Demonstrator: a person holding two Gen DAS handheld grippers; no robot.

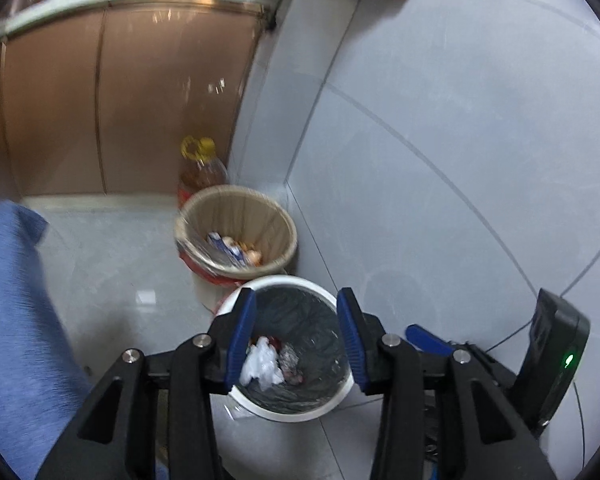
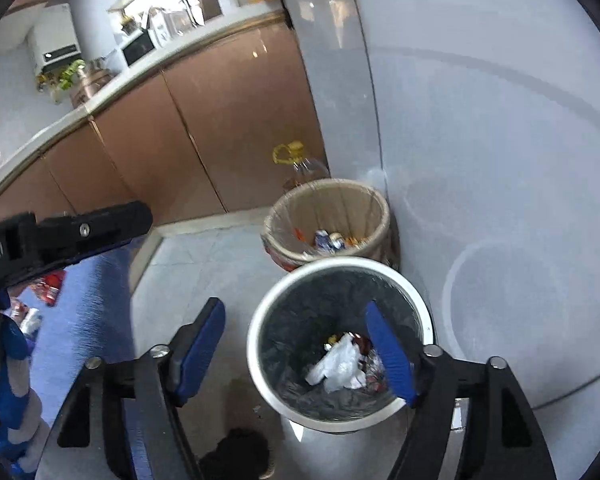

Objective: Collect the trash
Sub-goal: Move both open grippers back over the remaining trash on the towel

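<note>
One crumpled white plastic bag (image 1: 262, 364) binned.

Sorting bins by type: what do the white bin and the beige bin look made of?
White bin: likely smooth plastic, with a glossy rim and a crinkly dark film liner. Beige bin: unclear, matte with vertical ribs, perhaps plastic or slatted wood, with a thin clear liner.

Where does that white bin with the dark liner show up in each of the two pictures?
Left wrist view: white bin sits low at centre, seen between the left gripper's open jaws.
Right wrist view: white bin is lower centre-right, behind the right jaw.
Shared landmark: the beige bin just beyond it.
</note>
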